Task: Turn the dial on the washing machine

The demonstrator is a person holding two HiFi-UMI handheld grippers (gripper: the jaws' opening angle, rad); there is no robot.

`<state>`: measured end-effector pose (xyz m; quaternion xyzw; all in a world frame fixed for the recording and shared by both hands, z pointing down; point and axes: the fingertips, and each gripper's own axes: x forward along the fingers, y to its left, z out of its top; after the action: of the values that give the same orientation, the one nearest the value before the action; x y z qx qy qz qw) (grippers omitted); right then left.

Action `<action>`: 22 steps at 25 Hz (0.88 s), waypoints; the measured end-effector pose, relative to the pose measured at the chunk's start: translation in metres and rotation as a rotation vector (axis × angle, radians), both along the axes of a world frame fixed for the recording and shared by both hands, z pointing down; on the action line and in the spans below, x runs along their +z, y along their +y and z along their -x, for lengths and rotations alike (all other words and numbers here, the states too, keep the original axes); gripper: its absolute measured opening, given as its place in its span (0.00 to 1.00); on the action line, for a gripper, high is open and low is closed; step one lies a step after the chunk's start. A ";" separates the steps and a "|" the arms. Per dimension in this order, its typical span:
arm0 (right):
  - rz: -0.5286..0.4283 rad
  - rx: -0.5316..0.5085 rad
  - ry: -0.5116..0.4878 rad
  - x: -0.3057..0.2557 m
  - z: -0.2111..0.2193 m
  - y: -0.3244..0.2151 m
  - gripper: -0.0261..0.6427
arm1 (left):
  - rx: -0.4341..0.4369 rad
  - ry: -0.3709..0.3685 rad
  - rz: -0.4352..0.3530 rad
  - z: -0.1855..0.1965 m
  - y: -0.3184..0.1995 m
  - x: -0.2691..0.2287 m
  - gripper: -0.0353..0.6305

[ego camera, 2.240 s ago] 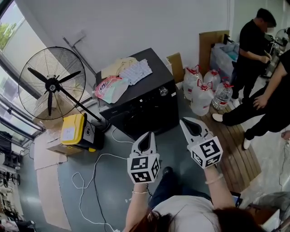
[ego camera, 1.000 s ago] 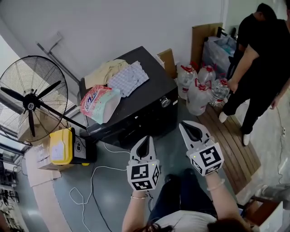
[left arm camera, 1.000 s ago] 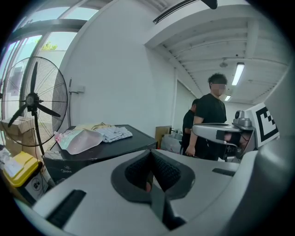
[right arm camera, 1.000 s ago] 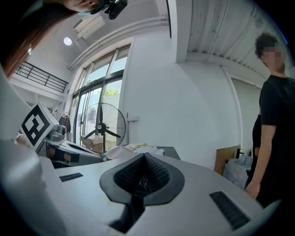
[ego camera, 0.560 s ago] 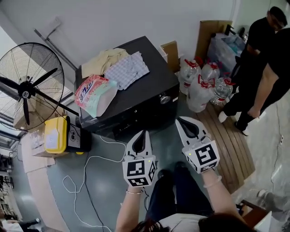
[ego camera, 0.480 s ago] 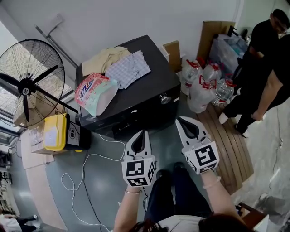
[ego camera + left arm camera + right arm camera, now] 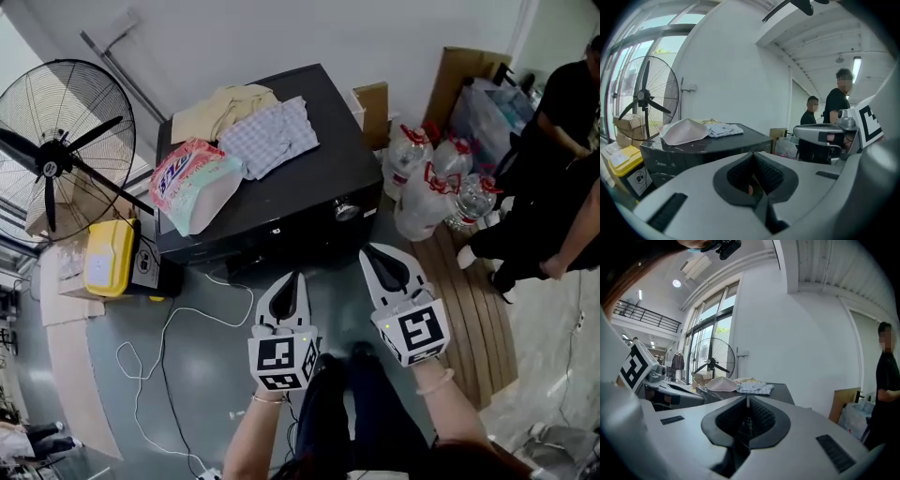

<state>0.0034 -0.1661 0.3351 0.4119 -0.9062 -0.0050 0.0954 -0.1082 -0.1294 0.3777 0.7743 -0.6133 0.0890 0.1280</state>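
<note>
Both grippers have dipped toward the washer [image 7: 309, 141], left gripper [image 7: 297, 278] and right gripper [image 7: 368, 253] each clenched on nothing, so the right, seemingly nearer the dial [image 7: 345, 212] at the front panel's right end, should open before squaring onto it.

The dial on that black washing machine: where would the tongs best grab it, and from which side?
Grip the dial by its round rim, squeezing opposite sides. It sticks out of the washer at the front panel, so come straight at that front, probably with the right tongs, which are nearer. They are shut now and would need opening first.
</note>
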 end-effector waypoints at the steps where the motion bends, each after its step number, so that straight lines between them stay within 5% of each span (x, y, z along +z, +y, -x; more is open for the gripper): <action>1: -0.001 -0.007 0.002 0.004 0.001 -0.003 0.08 | 0.000 -0.006 -0.004 -0.001 -0.002 0.003 0.07; 22: 0.007 -0.012 0.073 0.079 0.014 -0.061 0.25 | -0.037 -0.023 -0.016 0.011 -0.042 0.066 0.07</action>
<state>-0.0109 -0.2271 0.4138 0.4056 -0.9046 -0.0175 0.1299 -0.1192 -0.1716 0.4433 0.7627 -0.6297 0.0908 0.1166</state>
